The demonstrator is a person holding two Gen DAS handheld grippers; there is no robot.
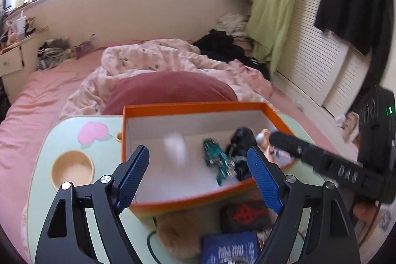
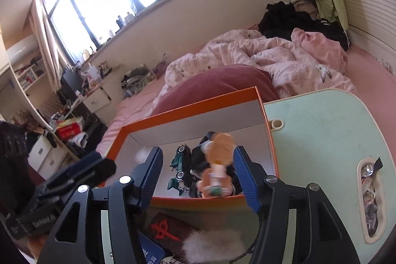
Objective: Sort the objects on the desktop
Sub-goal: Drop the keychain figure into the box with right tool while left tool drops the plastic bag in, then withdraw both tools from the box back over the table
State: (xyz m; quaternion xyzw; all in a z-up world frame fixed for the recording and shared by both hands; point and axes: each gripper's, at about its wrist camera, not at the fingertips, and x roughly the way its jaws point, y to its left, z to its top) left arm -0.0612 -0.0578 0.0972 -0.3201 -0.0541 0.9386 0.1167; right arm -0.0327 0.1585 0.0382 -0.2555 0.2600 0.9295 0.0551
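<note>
An orange box [image 1: 195, 107] with a white inside stands on a pale green lap table [image 1: 42, 147]. In it lie a green toy car [image 1: 217, 160], a black object [image 1: 241, 140] and a blurred white object [image 1: 174, 144]. My left gripper [image 1: 198, 177] is open and empty over the box's near edge. My right gripper [image 2: 198, 180] is open over the same box [image 2: 188, 110]. A blurred orange-haired figurine [image 2: 217, 162] is between its fingers, seemingly free of both pads, above the green car [image 2: 182, 165]. The right gripper's finger [image 1: 297, 147] reaches in from the right.
In front of the box lie a furry brown toy [image 1: 178, 236], a black pouch with a red mark [image 1: 245, 214] and a blue card pack [image 1: 230, 249]. The table has a round cup recess [image 1: 73, 170] and a slot with small items [image 2: 370, 197]. A bed with a pink quilt [image 1: 158, 61] lies behind.
</note>
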